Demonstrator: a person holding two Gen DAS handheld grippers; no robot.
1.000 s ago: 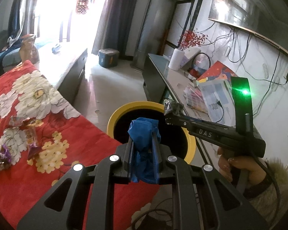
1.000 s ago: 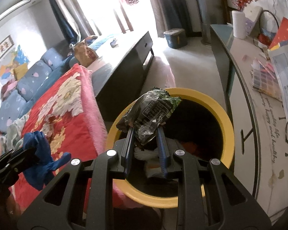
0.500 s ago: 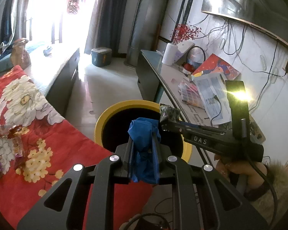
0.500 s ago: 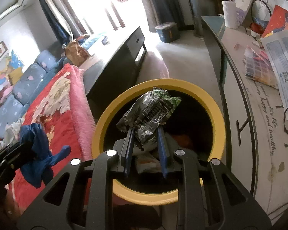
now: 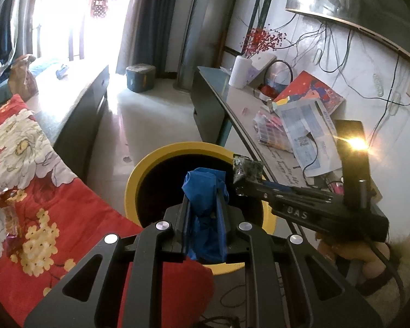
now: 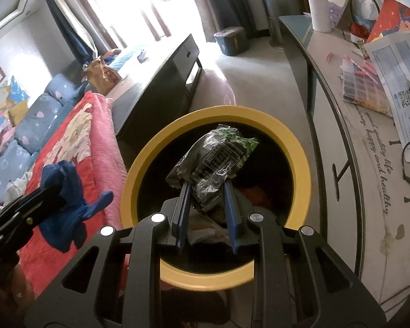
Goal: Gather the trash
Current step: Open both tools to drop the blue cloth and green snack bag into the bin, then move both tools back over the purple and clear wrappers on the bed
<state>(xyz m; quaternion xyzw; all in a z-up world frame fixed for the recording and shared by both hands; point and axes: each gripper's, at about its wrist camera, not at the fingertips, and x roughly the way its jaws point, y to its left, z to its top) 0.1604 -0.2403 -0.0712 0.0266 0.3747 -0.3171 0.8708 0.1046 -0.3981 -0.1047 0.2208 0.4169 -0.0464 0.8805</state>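
My left gripper [image 5: 204, 194] is shut on a crumpled blue glove [image 5: 205, 191] and holds it over the near edge of the yellow-rimmed trash bin [image 5: 161, 153]. My right gripper [image 6: 206, 188] is shut on a dark green snack wrapper [image 6: 216, 161] and holds it above the open mouth of the same bin [image 6: 300, 169]. The right gripper also shows in the left wrist view [image 5: 246, 173], over the bin's right side. The left gripper with the glove shows in the right wrist view [image 6: 54, 188], left of the bin. Other trash lies at the bin's bottom.
A red floral blanket [image 5: 27, 180] with several candy wrappers [image 5: 2, 199] lies left of the bin. A long grey table [image 6: 369, 169] with papers, cables and a white roll stands right. A dark low table [image 6: 161, 87] stands behind the bin.
Both grippers have moved closer over the bin with their loads still held. The bin now sits more centred under the right gripper.
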